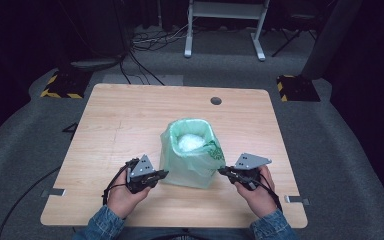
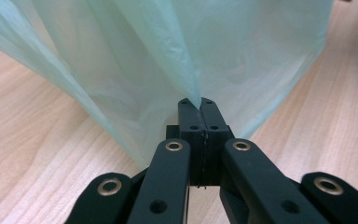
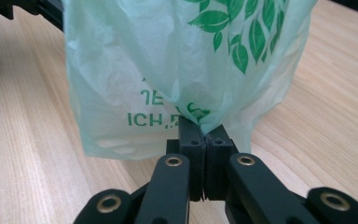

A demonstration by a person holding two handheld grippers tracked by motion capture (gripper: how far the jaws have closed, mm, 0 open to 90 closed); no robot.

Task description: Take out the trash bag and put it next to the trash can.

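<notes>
Your pale green translucent plastic bag (image 1: 192, 155) stands upright at the centre of the high view, on the light wooden table (image 1: 120, 125), mouth open upward with something white and crumpled (image 1: 190, 141) inside. Dark green leaf print and lettering sit on the side facing the right of the frame.

Left gripper (image 1: 161, 174): lower left of centre in the high view, tips touching the bag's lower left edge. In the left gripper view (image 2: 199, 103) your jaws are pressed together with a pleat of the green film pinched between the tips; the film fans up and out from that point across the upper frame. Your left hand (image 1: 122, 196) holds it from the bottom edge.

Right gripper (image 1: 221, 171): lower right of centre, tips against the bag's lower right edge. In the right gripper view (image 3: 204, 128) the jaws are closed on a gathered fold of film just below the printed letters, with the leaf print in the upper right of that frame. Your right hand (image 1: 256, 192) is behind it.

So the bag sits directly between your two grippers, clamped low on both sides, its base resting on the table. A dark round hole (image 1: 216, 100) shows in the tabletop above the bag, well apart from it.
</notes>
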